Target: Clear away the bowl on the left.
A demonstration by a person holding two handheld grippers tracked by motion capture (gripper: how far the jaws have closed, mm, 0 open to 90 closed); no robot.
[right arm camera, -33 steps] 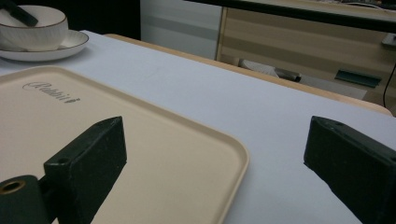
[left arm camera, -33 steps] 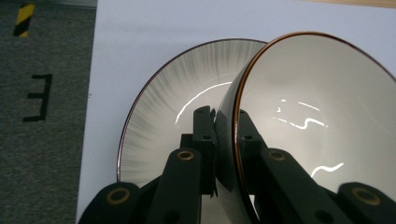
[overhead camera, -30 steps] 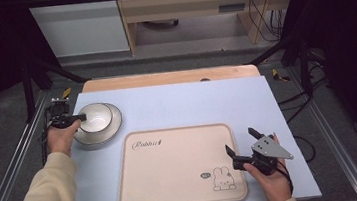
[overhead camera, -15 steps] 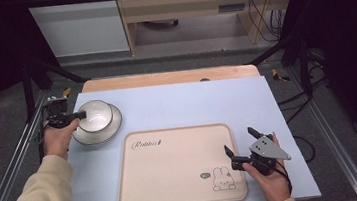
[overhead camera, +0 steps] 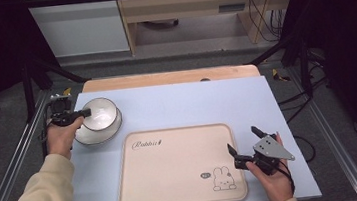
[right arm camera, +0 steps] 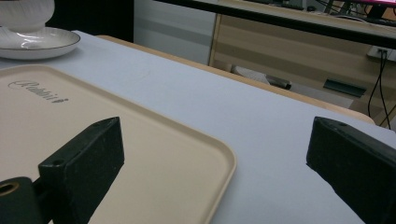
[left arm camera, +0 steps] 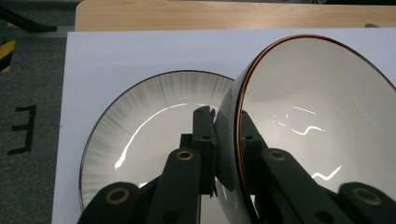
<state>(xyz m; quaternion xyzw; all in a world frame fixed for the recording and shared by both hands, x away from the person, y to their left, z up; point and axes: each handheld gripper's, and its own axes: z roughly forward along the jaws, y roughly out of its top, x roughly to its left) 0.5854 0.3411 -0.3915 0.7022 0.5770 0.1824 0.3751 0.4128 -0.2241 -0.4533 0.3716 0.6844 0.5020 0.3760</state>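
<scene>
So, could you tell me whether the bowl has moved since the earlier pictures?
Yes. In the left hand-held gripper, the bowl has shifted slightly toward the table's far edge, relative to the plate beneath.

white bowl (left arm camera: 317, 126) with a thin brown rim, tilted, its near wall clamped between the jaws of the left gripper (left arm camera: 227, 140). white plate (left arm camera: 154, 126) with grey-streaked border lies flat directly beneath and beyond those jaws.

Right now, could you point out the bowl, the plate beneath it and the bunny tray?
bowl (left arm camera: 317, 116): left gripper view, inner wall.
plate (left arm camera: 135, 121): left gripper view, bare streaked inside.
tray (overhead camera: 174, 176): high view, bare middle.
</scene>
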